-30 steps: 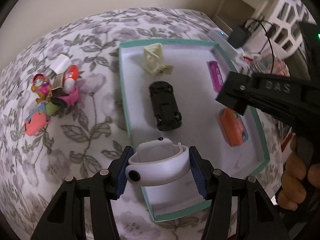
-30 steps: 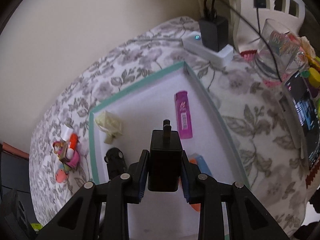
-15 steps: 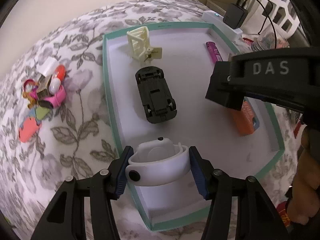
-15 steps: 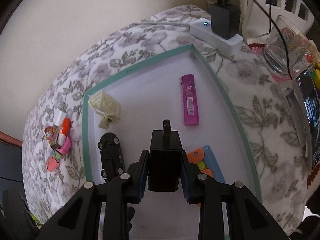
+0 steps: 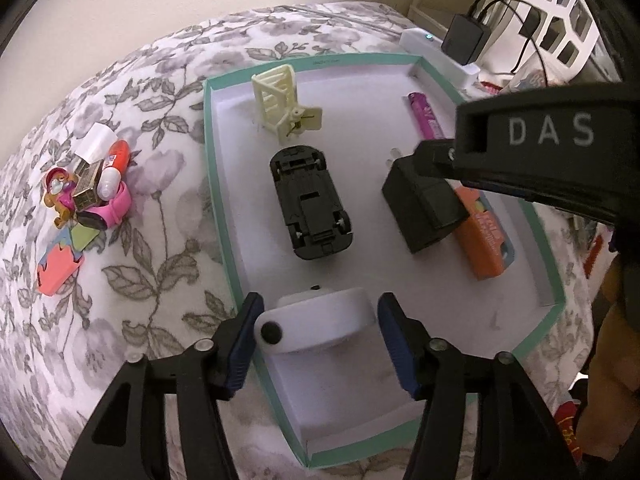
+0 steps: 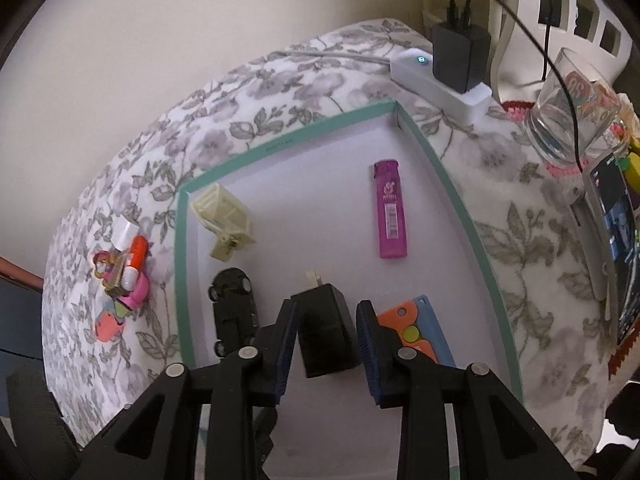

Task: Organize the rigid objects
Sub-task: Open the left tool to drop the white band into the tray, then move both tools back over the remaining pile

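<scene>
A white box tray with a teal rim (image 5: pixel 218 184) (image 6: pixel 182 280) lies on the flowered cloth. My left gripper (image 5: pixel 320 308) hangs over its near end, jaws opening. The white smartwatch (image 5: pixel 316 328) lies on the tray floor between the pads, with a gap at the right pad. My right gripper (image 6: pixel 327 308) is also opening. The black charger plug (image 6: pixel 326 332) (image 5: pixel 424 204) lies on the floor between its pads, free on both sides. Also in the tray are an upturned black toy car (image 5: pixel 310 208), a cream plastic toy (image 5: pixel 280 96), a purple lighter (image 6: pixel 391 208) and an orange-and-blue piece (image 6: pixel 416 332).
A heap of small colourful items (image 5: pixel 92 184) sits on the cloth left of the tray. Beyond the tray's far right corner are a white power strip with a black adapter (image 6: pixel 440 80), a drinking glass (image 6: pixel 568 120) and a phone (image 6: pixel 616 240). A hand (image 5: pixel 612 360) holds the right gripper.
Both pairs of jaws have widened. The smartwatch has settled onto the tray floor out of the left pads, and the charger has dropped from the right pads and lies tilted on the floor.
</scene>
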`<control>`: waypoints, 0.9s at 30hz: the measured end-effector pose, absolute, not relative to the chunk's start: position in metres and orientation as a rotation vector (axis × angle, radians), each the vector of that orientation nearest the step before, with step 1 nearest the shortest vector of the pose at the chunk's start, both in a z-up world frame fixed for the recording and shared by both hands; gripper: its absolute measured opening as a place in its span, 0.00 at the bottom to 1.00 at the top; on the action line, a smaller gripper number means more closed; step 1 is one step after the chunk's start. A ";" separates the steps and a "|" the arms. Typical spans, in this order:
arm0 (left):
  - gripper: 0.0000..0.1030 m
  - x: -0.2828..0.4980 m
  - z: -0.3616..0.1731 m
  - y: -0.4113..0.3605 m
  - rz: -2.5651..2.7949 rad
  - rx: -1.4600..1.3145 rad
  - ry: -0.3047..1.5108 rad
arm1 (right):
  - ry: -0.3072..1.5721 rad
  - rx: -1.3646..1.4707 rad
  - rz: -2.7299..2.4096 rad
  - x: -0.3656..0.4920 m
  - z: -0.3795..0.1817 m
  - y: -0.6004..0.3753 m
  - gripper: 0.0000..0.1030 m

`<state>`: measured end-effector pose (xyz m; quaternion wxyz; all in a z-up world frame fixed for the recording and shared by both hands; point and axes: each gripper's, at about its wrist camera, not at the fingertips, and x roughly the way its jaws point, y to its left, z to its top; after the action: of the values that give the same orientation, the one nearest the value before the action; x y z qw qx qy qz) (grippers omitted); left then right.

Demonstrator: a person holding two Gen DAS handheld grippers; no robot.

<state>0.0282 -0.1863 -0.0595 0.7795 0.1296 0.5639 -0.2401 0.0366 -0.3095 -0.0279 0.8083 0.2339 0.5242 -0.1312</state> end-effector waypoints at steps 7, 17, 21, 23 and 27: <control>0.71 0.032 -0.045 -0.179 -0.523 0.232 1.196 | 1.041 0.483 -0.283 0.034 -0.001 -0.306 0.39; 0.71 0.045 -0.018 -0.141 -0.410 0.118 1.157 | 0.951 0.463 -0.286 0.029 0.027 -0.301 0.39; 0.71 0.057 -0.012 -0.116 -0.330 0.076 1.145 | 0.959 0.455 -0.283 0.031 0.025 -0.298 0.42; 0.71 0.064 -0.008 -0.104 -0.298 0.051 1.143 | 0.964 0.445 -0.282 0.033 0.023 -0.294 0.46; 0.71 0.075 -0.003 -0.081 -0.235 0.014 1.131 | 0.970 0.410 -0.272 0.037 0.021 -0.287 0.52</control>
<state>0.0748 -0.0806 -0.0033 0.8378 0.0064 0.5346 -0.1109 0.0371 -0.2866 0.0209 0.8557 0.1952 0.4614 -0.1295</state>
